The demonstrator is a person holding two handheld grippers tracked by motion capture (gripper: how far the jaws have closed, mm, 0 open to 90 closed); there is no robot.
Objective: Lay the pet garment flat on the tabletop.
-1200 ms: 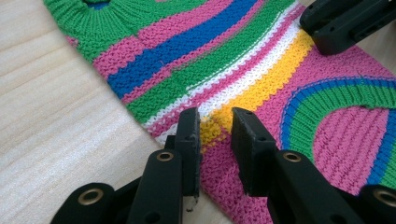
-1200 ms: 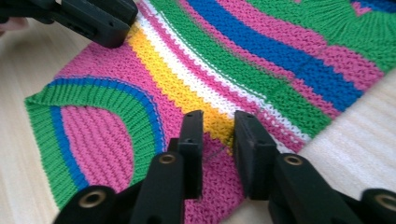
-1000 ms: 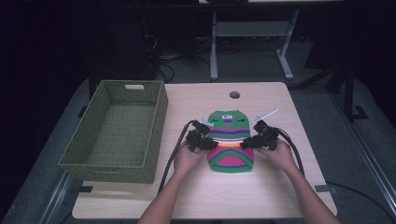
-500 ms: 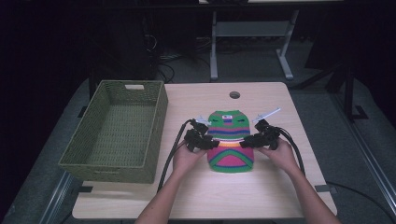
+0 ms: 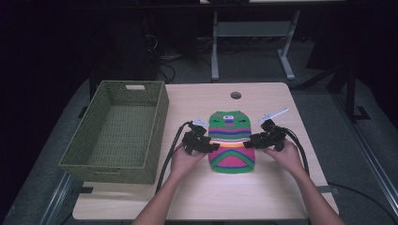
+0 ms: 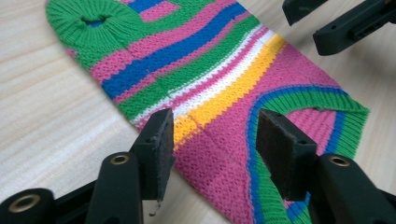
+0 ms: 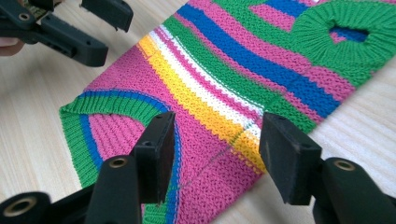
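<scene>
We see a striped knitted garment (image 5: 231, 140) lying flat at the centre of the high view, on a pale wood-grain table (image 5: 263, 197), with a hand-held gripper at each of its side edges. The left gripper (image 5: 212, 147) sits at the garment's left edge, the right gripper (image 5: 248, 142) at its right edge, both near the middle of the frame. In the left gripper view, its black jaws stand wide, having just been opening, and the pink and yellow bands of the garment (image 6: 224, 93) lie below the gap, untouched by the pads. In the right gripper view we find the same: jaws spread, just opened, the garment (image 7: 243, 79) lying flat beneath them. The knit is coarse, ribbed at its green edges, and banded in pink, blue, green, white and yellow. At the left of the high view stands a rectangular woven green basket (image 5: 155, 131).
</scene>
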